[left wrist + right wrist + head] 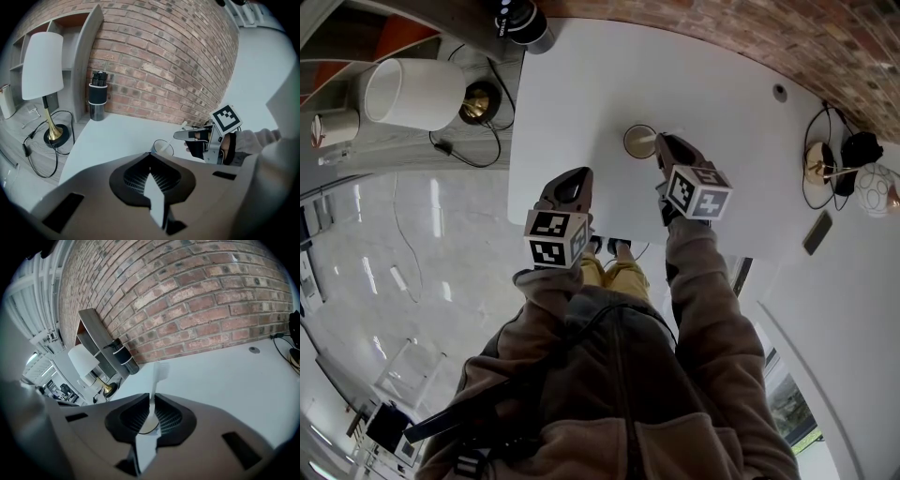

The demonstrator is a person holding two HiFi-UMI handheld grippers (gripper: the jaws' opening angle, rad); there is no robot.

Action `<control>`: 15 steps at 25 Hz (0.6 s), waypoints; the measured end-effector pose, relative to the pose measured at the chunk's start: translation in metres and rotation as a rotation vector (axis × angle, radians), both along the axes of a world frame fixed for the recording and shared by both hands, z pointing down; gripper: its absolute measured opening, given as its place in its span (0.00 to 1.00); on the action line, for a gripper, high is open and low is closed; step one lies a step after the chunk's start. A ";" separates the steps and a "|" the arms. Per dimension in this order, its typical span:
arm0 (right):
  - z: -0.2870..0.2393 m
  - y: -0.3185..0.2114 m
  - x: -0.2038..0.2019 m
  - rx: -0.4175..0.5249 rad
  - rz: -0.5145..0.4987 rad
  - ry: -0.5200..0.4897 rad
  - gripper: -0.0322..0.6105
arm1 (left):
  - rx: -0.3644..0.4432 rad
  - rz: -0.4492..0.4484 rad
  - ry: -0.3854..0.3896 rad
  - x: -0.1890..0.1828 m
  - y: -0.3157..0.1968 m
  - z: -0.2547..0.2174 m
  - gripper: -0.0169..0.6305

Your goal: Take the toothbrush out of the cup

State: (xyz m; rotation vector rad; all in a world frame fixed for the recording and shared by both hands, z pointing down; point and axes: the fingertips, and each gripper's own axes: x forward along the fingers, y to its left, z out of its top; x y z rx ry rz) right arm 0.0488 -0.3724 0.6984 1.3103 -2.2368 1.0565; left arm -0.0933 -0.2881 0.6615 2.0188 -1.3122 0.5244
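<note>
A clear cup (636, 141) (159, 149) stands on the white table (581, 84), out from the brick wall. A white toothbrush (176, 136) leans out of it to the right, and its lower end looks to be inside the rim. My right gripper (659, 148) (180, 136) is at the cup's right side, shut on the toothbrush. In the right gripper view the toothbrush (159, 371) sticks up from between the jaws of the right gripper (151, 401). My left gripper (572, 178) (150, 161) hangs nearer me, apart from the cup, shut on nothing.
A lamp (412, 94) (42, 65) with a brass foot and cables stands on the shelf left of the table. A black cylinder (523, 21) (97, 101) sits at the table's back left corner. A cable hole (780, 92) is at the back right.
</note>
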 end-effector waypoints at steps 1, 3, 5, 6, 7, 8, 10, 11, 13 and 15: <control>-0.005 0.001 0.001 0.012 -0.001 0.001 0.11 | 0.005 0.003 0.001 0.002 0.001 -0.002 0.03; -0.019 0.003 0.004 0.044 0.002 0.008 0.11 | 0.019 0.008 0.004 0.005 0.001 -0.008 0.03; -0.034 0.004 0.008 0.089 0.005 0.009 0.11 | 0.040 0.012 0.005 0.008 -0.002 -0.016 0.03; -0.042 0.005 0.010 0.114 0.007 0.010 0.11 | 0.052 0.014 0.006 0.010 -0.003 -0.021 0.03; -0.052 0.006 0.012 0.139 0.010 0.013 0.11 | 0.064 0.015 0.008 0.011 -0.005 -0.026 0.03; -0.063 0.008 0.014 0.163 0.014 0.018 0.11 | 0.076 0.017 0.009 0.013 -0.006 -0.032 0.03; -0.090 0.011 0.017 0.209 0.026 0.034 0.11 | 0.103 0.021 0.013 0.016 -0.008 -0.045 0.03; -0.101 0.013 0.019 0.229 0.032 0.039 0.11 | 0.117 0.025 0.016 0.018 -0.009 -0.052 0.03; -0.121 0.018 0.023 0.272 0.043 0.040 0.11 | 0.147 0.032 0.020 0.022 -0.011 -0.066 0.03; -0.143 0.022 0.026 0.316 0.054 0.041 0.11 | 0.179 0.041 0.025 0.027 -0.013 -0.082 0.03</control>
